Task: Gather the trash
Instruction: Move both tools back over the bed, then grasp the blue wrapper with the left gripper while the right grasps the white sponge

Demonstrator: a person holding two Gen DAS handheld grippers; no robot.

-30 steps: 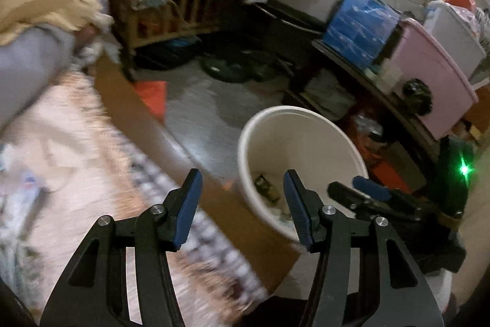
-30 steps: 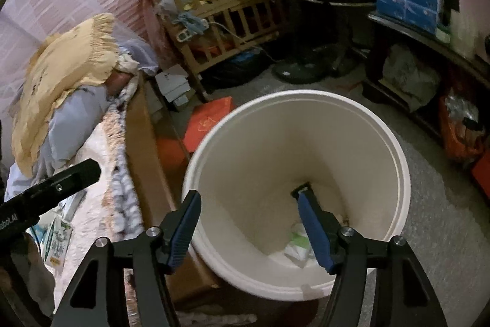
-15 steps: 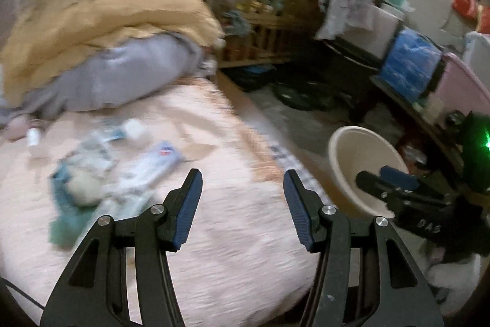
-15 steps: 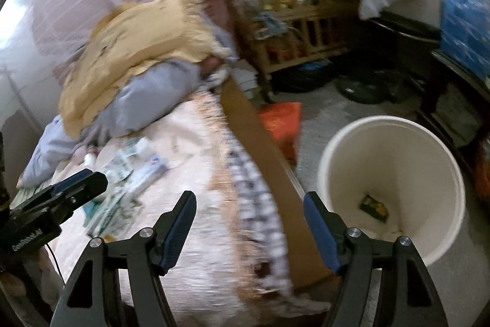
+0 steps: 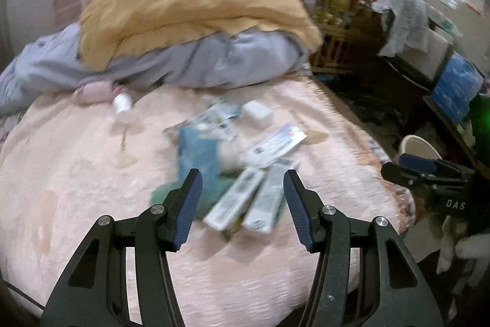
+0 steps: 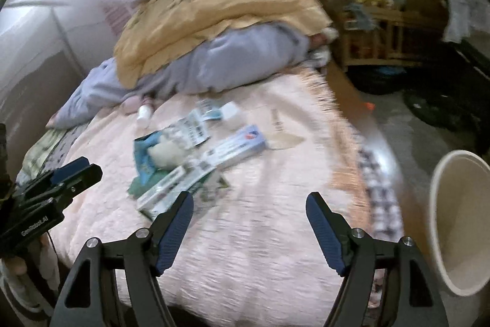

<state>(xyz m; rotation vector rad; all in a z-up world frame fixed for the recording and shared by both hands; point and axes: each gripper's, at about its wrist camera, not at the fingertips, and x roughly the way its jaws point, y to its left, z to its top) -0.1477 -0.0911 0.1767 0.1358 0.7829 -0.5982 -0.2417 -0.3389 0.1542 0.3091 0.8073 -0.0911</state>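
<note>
A heap of trash lies on the pink bedspread [image 5: 76, 189]: long white cartons [image 5: 235, 198] [image 6: 165, 189], a blue-and-white tube box [image 5: 277, 144] [image 6: 235, 147], a teal wrapper [image 5: 197, 157] [image 6: 147, 152] and a small white bottle [image 5: 122, 104] [image 6: 144, 114]. My left gripper [image 5: 242, 204] hovers open just short of the cartons, nothing between its fingers. My right gripper [image 6: 249, 230] is over bare bedspread to the right of the heap; its jaws are opening and hold nothing. The cream bucket [image 6: 459, 222] [image 5: 416, 144] stands on the floor beside the bed.
A yellow blanket [image 5: 190, 2] on grey bedding [image 5: 199, 63] is piled at the head of the bed. A wooden crib [image 6: 376, 17], a blue box [image 5: 456, 85] and dark clutter crowd the floor at the right. A wall [image 6: 33, 45] borders the bed at the left.
Both grippers have swung from over the bucket to above the bed, so the trash heap now lies ahead. The right gripper's jaws have widened. The bucket has slid to the right edge.
</note>
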